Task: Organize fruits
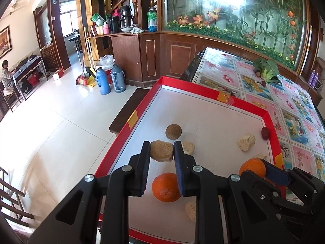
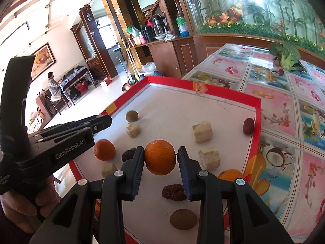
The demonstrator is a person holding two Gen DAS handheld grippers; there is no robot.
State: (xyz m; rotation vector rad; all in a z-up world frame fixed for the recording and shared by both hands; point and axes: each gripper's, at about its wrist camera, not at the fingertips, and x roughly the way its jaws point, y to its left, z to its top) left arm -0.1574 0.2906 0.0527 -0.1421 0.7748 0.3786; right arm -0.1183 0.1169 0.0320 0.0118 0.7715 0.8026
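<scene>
A red-rimmed white tray (image 1: 213, 96) (image 2: 223, 96) holds the fruit. In the left wrist view my left gripper (image 1: 162, 149) is shut on a beige chunk (image 1: 162, 150), held above the tray floor. An orange (image 1: 166, 187) lies below it. A brown round fruit (image 1: 173, 131) and another beige chunk (image 1: 246, 142) lie farther in. In the right wrist view my right gripper (image 2: 160, 154) is shut on an orange (image 2: 160, 157). Dark red dates (image 2: 173, 192) (image 2: 248, 126), a brown fruit (image 2: 183, 219) and beige chunks (image 2: 202, 131) lie around it.
The tray sits on a floral-patterned table (image 1: 264, 89) (image 2: 284, 101) with leafy greens (image 1: 267, 69) (image 2: 287, 55) at the far end. A dark bench (image 1: 130, 109) stands left of the tray. Thermoses (image 1: 117, 78) and brooms stand on the tiled floor by wooden cabinets.
</scene>
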